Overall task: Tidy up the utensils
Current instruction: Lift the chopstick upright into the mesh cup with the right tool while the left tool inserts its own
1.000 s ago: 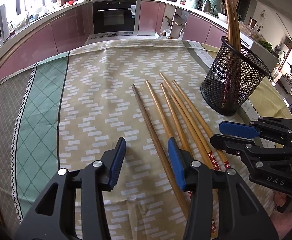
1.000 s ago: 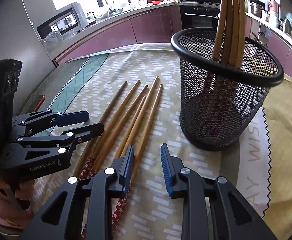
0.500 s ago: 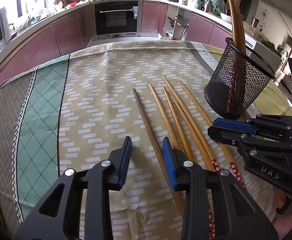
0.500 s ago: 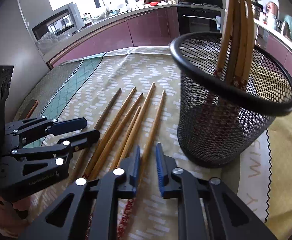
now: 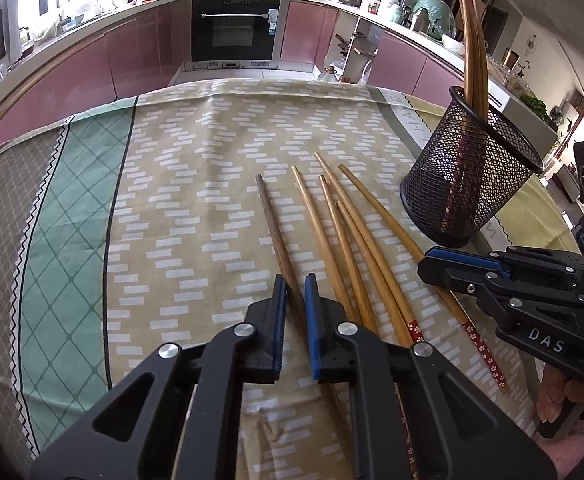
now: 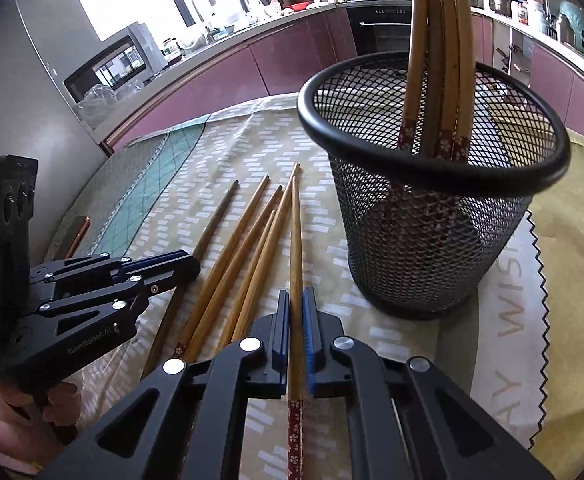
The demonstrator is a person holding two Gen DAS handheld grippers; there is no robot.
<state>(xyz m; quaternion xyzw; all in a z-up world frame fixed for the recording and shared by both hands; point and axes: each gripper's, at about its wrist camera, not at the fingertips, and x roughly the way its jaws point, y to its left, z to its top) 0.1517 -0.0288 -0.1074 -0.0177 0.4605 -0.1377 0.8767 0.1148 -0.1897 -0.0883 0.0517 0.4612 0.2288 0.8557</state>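
Note:
Several wooden chopsticks [image 5: 348,232] lie side by side on the patterned tablecloth [image 5: 196,200]. A black mesh cup [image 5: 468,184] holds several chopsticks upright; it also shows in the right wrist view [image 6: 432,216]. My left gripper [image 5: 295,292] is shut on the dark brown chopstick [image 5: 272,220], the leftmost one. My right gripper [image 6: 296,304] is shut on the rightmost light chopstick [image 6: 295,232], whose red flowered end lies between the jaws. In the left wrist view the right gripper [image 5: 432,264] sits low by the cup's base.
The cloth has a green diamond band [image 5: 68,240] at the left. The mesh cup stands close to the right of my right gripper. A curved kitchen counter with an oven [image 5: 232,28] runs behind the table. A thin copper-coloured object [image 6: 78,236] lies at the cloth's left edge.
Both grippers went from open to closed. The left jaws closed around the dark chopstick. The right jaws closed on the rightmost light chopstick. Both moved forward slightly.

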